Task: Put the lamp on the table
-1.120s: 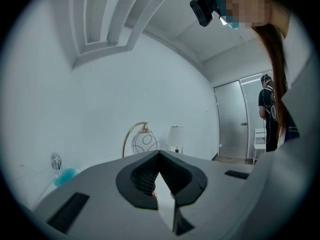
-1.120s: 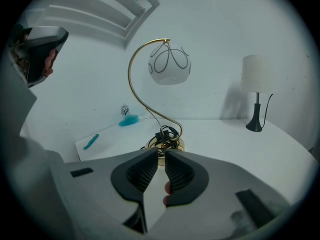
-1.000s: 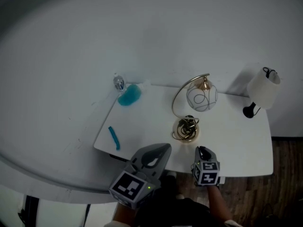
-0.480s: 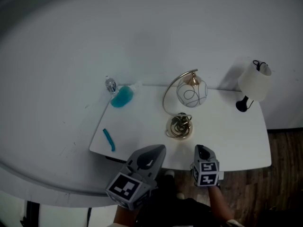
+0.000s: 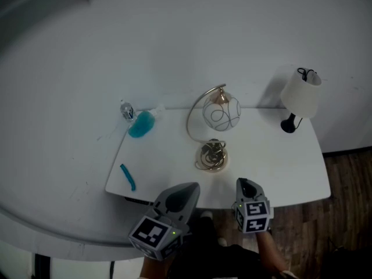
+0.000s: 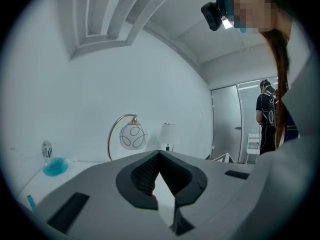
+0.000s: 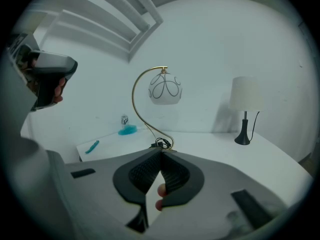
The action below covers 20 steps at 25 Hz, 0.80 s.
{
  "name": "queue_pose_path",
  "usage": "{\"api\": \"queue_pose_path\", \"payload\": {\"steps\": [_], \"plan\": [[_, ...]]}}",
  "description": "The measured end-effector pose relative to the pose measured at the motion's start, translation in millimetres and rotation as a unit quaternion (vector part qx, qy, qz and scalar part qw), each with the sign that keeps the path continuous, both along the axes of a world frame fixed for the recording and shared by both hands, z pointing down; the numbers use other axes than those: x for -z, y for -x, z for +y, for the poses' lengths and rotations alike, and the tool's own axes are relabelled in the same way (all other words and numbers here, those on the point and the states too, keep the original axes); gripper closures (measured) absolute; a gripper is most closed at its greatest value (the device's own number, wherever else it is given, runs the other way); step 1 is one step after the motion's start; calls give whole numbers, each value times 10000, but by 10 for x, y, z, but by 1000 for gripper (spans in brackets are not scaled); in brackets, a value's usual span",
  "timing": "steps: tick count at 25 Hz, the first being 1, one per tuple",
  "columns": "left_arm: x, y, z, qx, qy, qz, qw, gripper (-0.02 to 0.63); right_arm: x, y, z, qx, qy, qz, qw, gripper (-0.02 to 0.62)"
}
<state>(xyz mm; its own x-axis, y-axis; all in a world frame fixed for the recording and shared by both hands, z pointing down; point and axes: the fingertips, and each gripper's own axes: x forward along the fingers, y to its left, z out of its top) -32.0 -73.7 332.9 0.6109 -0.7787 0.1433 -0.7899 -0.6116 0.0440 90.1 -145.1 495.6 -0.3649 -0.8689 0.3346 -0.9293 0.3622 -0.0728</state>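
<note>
I see the gold lamp [image 5: 221, 114] with a thin bent arm and a round white glass ball standing up straight on the flat white table [image 5: 267, 164]. Its round gold base [image 5: 212, 158] sits near the middle of the table top. The arm bends up and over like a hook, and the ball hangs from its tip. The ball has dark loopy lines on it. A dark cord [image 5: 210, 150] lies in a bunch on the base. In the right gripper view the lamp [image 7: 165, 91] stands tall on the table [image 7: 210, 144].
</note>
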Motion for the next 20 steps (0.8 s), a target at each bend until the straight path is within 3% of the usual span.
{"api": "queue_pose_path", "payload": {"steps": [12, 20], "plan": [[-48, -145, -97, -87, 142, 133, 9998, 597, 470, -180, 99, -15, -675, -199, 9975, 598], [-44, -178, -188, -74, 108, 234, 9996, 597, 691, -305, 122, -206, -1098, 21, 9937, 597]]}}
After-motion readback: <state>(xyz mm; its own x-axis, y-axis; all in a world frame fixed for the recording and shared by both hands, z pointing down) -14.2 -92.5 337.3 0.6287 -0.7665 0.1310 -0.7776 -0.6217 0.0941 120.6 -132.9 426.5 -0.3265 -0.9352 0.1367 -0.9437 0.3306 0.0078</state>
